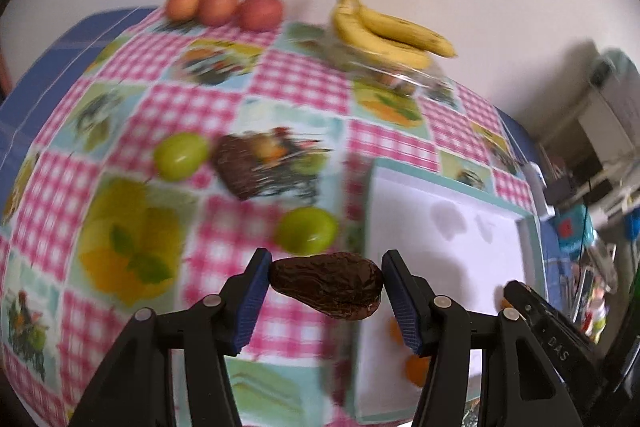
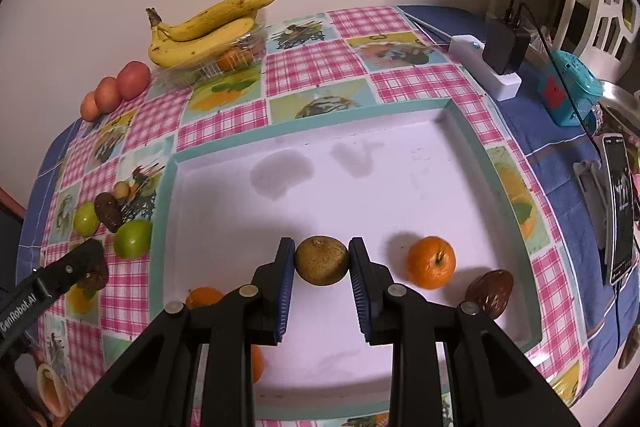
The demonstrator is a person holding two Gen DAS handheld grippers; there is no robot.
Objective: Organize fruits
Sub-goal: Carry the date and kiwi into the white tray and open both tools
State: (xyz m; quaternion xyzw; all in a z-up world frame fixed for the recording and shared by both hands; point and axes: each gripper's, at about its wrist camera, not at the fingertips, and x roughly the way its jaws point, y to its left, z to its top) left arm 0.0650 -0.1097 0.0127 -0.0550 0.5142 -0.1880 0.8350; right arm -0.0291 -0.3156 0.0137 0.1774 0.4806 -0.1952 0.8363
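Left tongs [image 1: 326, 291] pinch a dark brown avocado [image 1: 327, 285] lengthwise between the blue pads, narrow end against the left pad, broad end against the right; the fruit is held above the chequered cloth of the bench [image 1: 280, 75], just beside the near-left edge of the white tray [image 1: 448, 195]. Left view is motion-blurred. Two green apples lie on the cloth beyond these tongs: one [image 1: 307, 235] just past the avocado, the other [image 1: 181, 155] farther off to the left. Three peaches [image 1: 224, 6] stand in a row at the far edge by the wall; a bunch of bananas [image 1: 384, 31] rests on a clear plastic container to their right. Right tongs [image 2: 322, 261] pinch a brownish-green round fruit [image 2: 322, 260], pads pressed to its left and right sides, over the tray's white floor [image 2: 360, 195] toward the near half. In the tray, an orange [image 2: 431, 261] sits right of those tongs, apart from them; a dark brown avocado [image 2: 490, 293] lies farther right against the tray's right wall. Another orange [image 2: 205, 297] shows partly behind the left finger of the right tongs. A white power strip [image 2: 486, 67] with a black adapter sits on the blue cloth at far right.
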